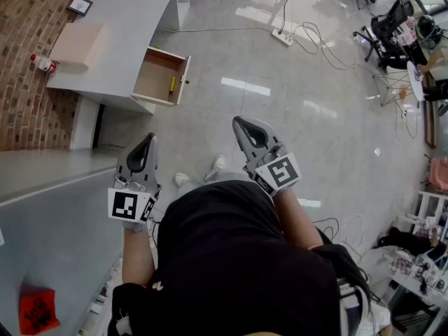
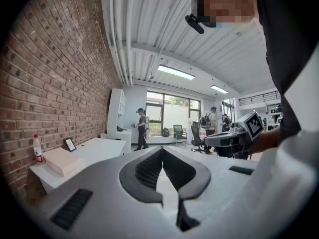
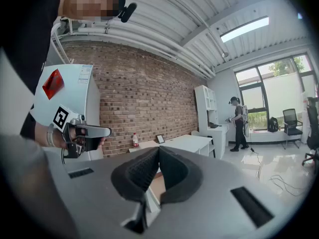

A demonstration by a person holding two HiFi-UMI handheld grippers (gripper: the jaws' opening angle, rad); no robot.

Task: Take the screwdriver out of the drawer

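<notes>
The desk drawer (image 1: 162, 76) stands pulled open at the upper left of the head view. A yellow-handled screwdriver (image 1: 172, 85) lies inside it near its right wall. My left gripper (image 1: 150, 138) and right gripper (image 1: 239, 120) are held side by side in front of my body, well short of the drawer, both pointing roughly level. In the left gripper view the left gripper (image 2: 162, 149) has its tips together with nothing between them. The right gripper (image 3: 158, 148) looks the same in its own view: shut and empty. Neither gripper view shows the screwdriver.
On the desk top (image 1: 129, 12) lie a flat cardboard box (image 1: 76, 44), a picture frame (image 1: 79, 5) and a red-capped bottle (image 1: 43, 63) by the brick wall. Cables and a power strip (image 1: 282, 38) cross the floor beyond. Office chairs (image 1: 392, 30) stand far right. A person (image 2: 142, 128) stands by the windows.
</notes>
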